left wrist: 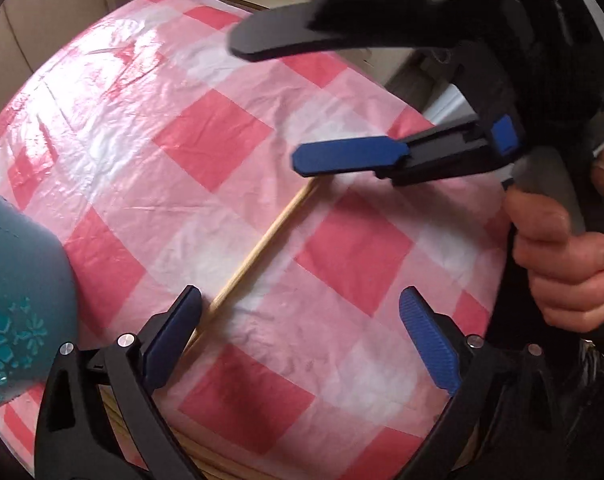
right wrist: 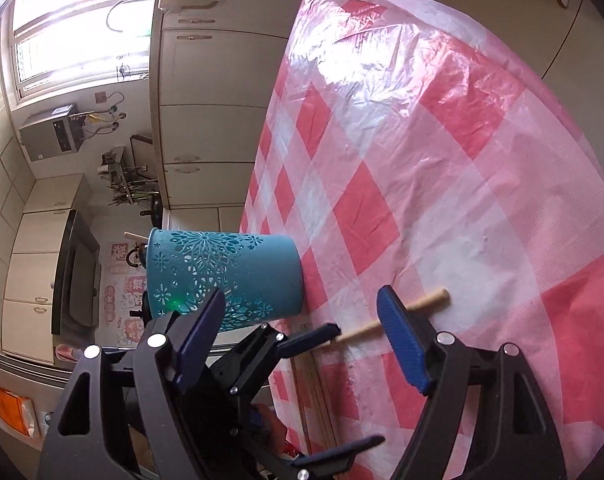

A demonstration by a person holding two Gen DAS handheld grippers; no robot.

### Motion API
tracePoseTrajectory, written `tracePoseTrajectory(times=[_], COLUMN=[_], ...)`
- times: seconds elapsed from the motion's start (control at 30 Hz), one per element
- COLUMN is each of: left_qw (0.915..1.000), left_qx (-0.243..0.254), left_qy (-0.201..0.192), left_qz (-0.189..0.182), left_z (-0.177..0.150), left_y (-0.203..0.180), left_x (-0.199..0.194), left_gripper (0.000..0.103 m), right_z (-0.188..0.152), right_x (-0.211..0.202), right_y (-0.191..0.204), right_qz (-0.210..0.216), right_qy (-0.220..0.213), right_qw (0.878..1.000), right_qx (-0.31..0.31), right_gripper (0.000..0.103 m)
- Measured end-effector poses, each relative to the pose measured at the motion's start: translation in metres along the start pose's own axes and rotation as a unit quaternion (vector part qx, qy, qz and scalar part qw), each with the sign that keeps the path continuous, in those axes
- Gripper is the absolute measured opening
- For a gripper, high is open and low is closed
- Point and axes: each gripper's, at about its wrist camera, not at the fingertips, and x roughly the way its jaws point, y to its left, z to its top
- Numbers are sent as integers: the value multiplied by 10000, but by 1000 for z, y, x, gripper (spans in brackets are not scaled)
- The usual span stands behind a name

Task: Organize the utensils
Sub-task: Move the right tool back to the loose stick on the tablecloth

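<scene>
Left gripper (left wrist: 302, 332), jaws wide, hovers low over the near table edge with nothing between its blue pads; the chopstick (left wrist: 261, 246) lies flat on the cloth (left wrist: 221, 136) and runs diagonally away from just beside the left-hand pad (left wrist: 173, 340), whether touching it or not cannot be told. Right gripper (left wrist: 261, 100), held in a bare hand (left wrist: 562, 264), also stands spread and empty above the stick's far end, its lower finger just over the tip. From the right wrist view the same stick (right wrist: 426, 300) passes behind that gripper's right-hand pad (right wrist: 402, 340), and the left gripper's dark fingers reach in from the table edge below. Teal holder (right wrist: 225, 276), perforated with a flower pattern, stands on the cloth near that edge, just left of both tools, with one pale stick (right wrist: 135, 236) already showing above its rim. Likely faults from here: the stick is thin and round, so jaws closing off-centre may roll it aside or pinch the loose plastic cloth with it; dragging the cloth could shift or tip the holder; two tools converging on one stick may collide; a grip near one end could let it swing and miss the holder's mouth.
</scene>
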Motion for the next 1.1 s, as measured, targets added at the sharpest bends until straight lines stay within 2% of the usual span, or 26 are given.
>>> tracePoseTrajectory(times=[0.13,0.2,0.3,0.43,0.5,0.6,0.67,0.73,0.87,0.93,1.03,1.1], left_qw=[9998,9994,9989,9932,9897,9801,9725,9699,9577,9548,9624,9665], left_qx=[-108,-227,-333,-630,-742,-977,-1138,-1304,-1631,-1767,-1717,-1666], left_qy=[-133,-203,-267,-375,-467,-685,-852,-1098,-1361,-1416,-1594,-1724], left_qz=[-96,-145,-212,-902,-1135,-1586,-1846,-1738,-1941,-1925,-1376,-919], left_z=[-9,-9,-16,-32,-49,-75,-89,-97,-116,-128,-149,-169], left_y=[-5,-6,-1,2,-3,-12,-19,-23,-28,-24,-24,-24], left_x=[-2,-3,-11,-21,-24,-29,-31,-33,-38,-43,-56,-73], left_gripper=[95,95,95,95,95,95,95,95,95,95,95,95], right_z=[-4,-12,-28,-31,-30,-31,-31,-32,-37,-42,-51,-61], right_x=[0,-9,-19,-10,-1,10,16,22,34,35,33,38], right_y=[2,-1,-2,7,15,27,31,35,35,37,43,50], right_qz=[-157,-310,-505,-1065,-1214,-1560,-1631,-1735,-1544,-1699,-2101,-2514], right_qy=[29,12,-60,-61,-53,-34,5,107,594,659,622,581], right_qw=[9998,9995,9987,9941,9918,9853,9827,9783,9786,9735,9604,9416], right_qx=[-78,79,-22,-213,-404,-697,-881,-1130,-1220,-1382,-1724,-2163], right_gripper=[75,76,76,77,87,88,89,89,84,82,73,65])
